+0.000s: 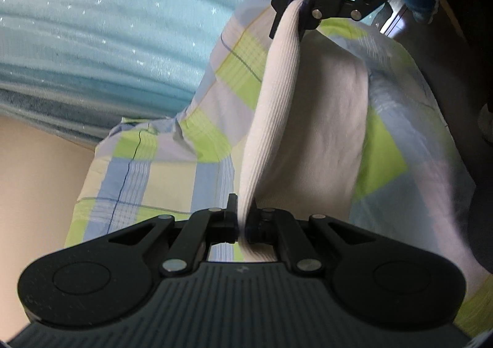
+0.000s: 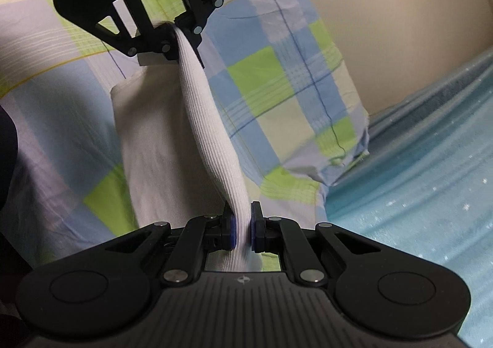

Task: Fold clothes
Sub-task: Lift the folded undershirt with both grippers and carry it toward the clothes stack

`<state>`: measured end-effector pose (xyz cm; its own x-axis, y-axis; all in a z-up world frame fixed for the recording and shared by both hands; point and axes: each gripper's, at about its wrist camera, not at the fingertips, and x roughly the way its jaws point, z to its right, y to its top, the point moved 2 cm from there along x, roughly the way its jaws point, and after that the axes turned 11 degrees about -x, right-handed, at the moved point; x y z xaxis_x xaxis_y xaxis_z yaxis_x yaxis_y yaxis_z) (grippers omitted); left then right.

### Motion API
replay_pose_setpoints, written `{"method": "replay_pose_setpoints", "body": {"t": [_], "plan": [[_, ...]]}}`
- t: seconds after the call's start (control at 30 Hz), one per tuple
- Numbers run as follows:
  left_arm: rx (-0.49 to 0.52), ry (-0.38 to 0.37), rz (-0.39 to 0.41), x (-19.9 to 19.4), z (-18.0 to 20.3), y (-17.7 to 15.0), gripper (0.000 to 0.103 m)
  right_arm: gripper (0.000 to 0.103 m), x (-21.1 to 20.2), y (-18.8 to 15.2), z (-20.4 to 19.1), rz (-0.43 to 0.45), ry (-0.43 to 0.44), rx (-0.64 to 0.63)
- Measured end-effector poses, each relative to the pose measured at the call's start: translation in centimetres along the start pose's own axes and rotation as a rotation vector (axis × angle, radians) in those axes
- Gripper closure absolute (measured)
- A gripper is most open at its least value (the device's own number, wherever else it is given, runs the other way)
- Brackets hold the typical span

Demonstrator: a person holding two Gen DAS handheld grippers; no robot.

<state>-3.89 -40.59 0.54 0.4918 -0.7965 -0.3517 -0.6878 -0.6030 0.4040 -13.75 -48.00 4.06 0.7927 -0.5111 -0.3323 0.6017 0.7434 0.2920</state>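
A white ribbed garment [image 1: 277,107] hangs stretched between my two grippers, above a bed. My left gripper [image 1: 243,224] is shut on one end of its ribbed edge. At the top of the left wrist view, the right gripper [image 1: 295,3] is shut on the other end. In the right wrist view the same white garment [image 2: 212,144] runs from my right gripper [image 2: 242,231], shut on it between blue pads, up to the left gripper [image 2: 181,43]. The rest of the cloth sags below the taut edge.
Under the garment lies a checked green, blue and white sheet [image 1: 160,169] [image 2: 277,77]. Beside it spreads a turquoise blanket with sparkles [image 1: 92,40] [image 2: 416,178]. A beige wall [image 2: 400,24] stands beyond. Dark floor and furniture [image 1: 446,40] sit at the right edge.
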Motion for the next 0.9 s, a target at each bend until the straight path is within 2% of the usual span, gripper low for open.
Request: {"method": "replay_pose_setpoints", "body": {"t": [0.33,0.9], "plan": [[0.046,-0.022,0.085,0.1,1.2,4.6,0.100,0.096,-3.9,-3.6,1.3,-0.079,-0.050,0.027],[0.109,-0.096,0.276,0.3,4.5,14.4,0.100,0.096,-9.3,-11.9,3.6,-0.273,-0.132,0.079]]}}
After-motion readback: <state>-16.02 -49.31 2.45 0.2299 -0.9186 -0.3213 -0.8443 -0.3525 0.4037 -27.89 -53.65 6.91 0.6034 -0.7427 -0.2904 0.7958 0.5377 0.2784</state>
